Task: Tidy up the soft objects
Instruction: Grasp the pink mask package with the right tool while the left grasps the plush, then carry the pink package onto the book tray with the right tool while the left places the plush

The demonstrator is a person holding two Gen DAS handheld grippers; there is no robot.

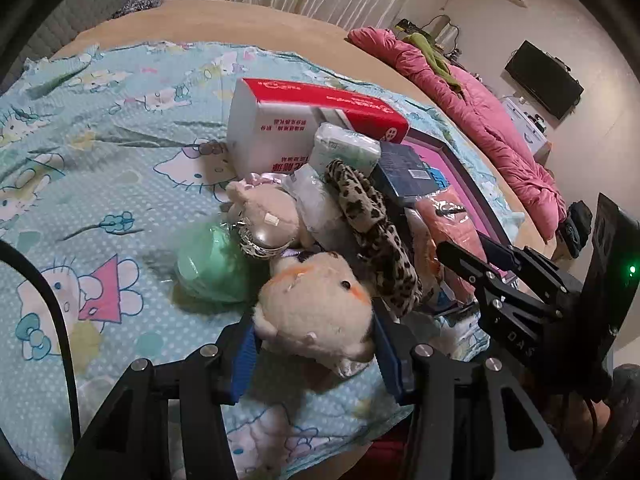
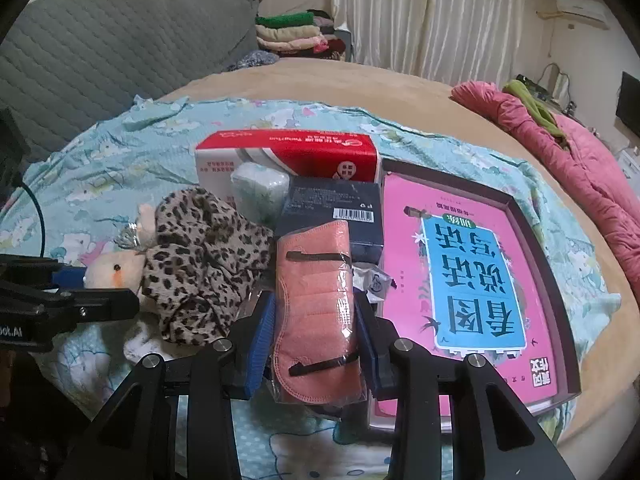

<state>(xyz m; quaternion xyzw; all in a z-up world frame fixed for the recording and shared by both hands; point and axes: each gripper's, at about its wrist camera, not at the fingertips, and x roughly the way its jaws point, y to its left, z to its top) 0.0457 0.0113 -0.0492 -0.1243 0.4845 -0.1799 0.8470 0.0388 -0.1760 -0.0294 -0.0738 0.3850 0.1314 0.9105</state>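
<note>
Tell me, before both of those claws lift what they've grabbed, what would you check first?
1. Left gripper pads pressed on the beige plush toy: ok.
2. Right gripper clamped on the wrapped pink masks: ok.
3. Plush toy free of the leopard-print cloth touching it: cannot tell.
4. Keyring linking it to the second plush: cannot tell; it may drag along.
5. Mask pack clear of the dark blue box: not ok, its far end overlaps the box.
</note>
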